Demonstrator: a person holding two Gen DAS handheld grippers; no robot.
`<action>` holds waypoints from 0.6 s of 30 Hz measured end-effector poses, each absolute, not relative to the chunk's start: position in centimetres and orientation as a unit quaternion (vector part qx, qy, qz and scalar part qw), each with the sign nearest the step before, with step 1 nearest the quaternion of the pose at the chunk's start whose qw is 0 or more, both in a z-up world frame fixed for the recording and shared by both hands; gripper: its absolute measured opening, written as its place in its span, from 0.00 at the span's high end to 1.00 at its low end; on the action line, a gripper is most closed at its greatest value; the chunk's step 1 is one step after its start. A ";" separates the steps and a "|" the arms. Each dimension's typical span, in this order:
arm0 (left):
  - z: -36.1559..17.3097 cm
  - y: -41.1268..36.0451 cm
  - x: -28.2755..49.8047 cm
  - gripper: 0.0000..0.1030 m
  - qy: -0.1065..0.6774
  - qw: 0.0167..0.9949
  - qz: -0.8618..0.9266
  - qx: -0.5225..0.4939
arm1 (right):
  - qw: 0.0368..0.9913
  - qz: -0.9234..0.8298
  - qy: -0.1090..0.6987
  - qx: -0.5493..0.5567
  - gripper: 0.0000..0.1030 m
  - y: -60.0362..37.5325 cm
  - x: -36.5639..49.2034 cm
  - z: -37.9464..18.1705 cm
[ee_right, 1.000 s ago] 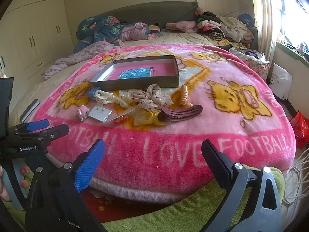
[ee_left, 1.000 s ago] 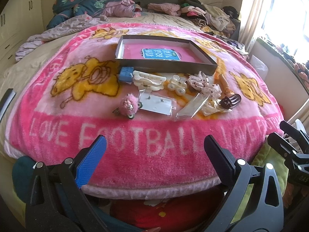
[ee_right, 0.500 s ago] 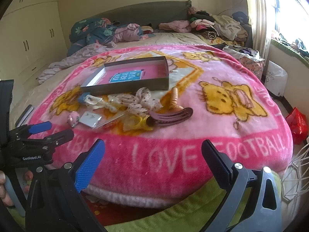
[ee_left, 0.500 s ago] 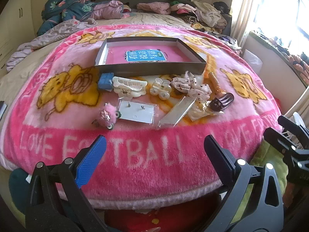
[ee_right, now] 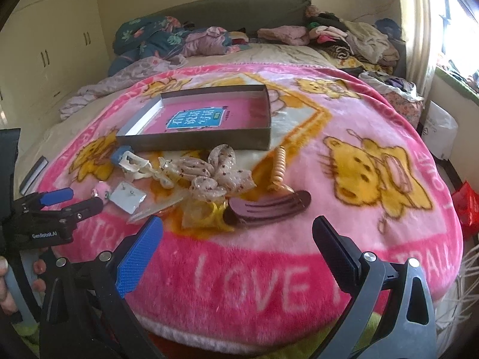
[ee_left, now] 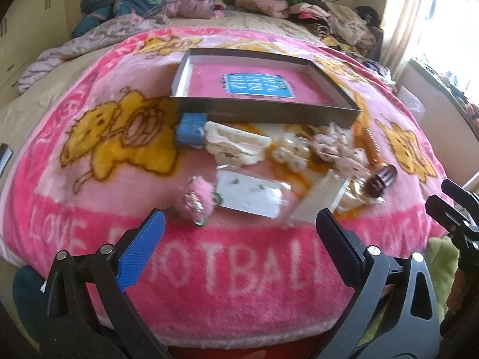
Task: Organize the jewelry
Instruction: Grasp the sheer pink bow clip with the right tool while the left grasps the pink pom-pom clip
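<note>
A shallow grey box (ee_left: 263, 113) (ee_right: 191, 142) with a pink bottom lies on the pink blanket. In front of it lie hair accessories: a blue clip (ee_left: 190, 128), a cream claw clip (ee_left: 236, 145), a pink pompom (ee_left: 196, 199), an earring card (ee_left: 250, 196) (ee_right: 127, 196), a dotted bow (ee_right: 217, 175), a brown hair clip (ee_right: 266, 209) and an orange spiral piece (ee_right: 278, 170). My left gripper (ee_left: 239, 230) is open and empty, just short of the pompom and card. My right gripper (ee_right: 236, 239) is open and empty, in front of the brown clip.
The pink blanket (ee_right: 359, 119) covers the bed's near end. Piles of clothes (ee_right: 344, 39) and bedding (ee_right: 155, 39) lie at the headboard. A dark book (ee_right: 33, 173) lies at the left edge. A window is on the right, cupboards on the left.
Both grippers have moved forward toward the accessories, which now look larger and closer. Both stay open and empty.
</note>
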State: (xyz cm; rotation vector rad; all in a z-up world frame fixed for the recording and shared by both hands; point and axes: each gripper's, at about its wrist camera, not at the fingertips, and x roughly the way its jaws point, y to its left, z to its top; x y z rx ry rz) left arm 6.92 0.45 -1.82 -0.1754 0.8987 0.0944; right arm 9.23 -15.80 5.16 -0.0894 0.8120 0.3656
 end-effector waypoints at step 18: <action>-5.3 5.9 8.5 0.09 0.466 0.873 0.041 -0.139 | 0.883 0.213 0.413 -0.071 0.04 -11.3 16.1 2.9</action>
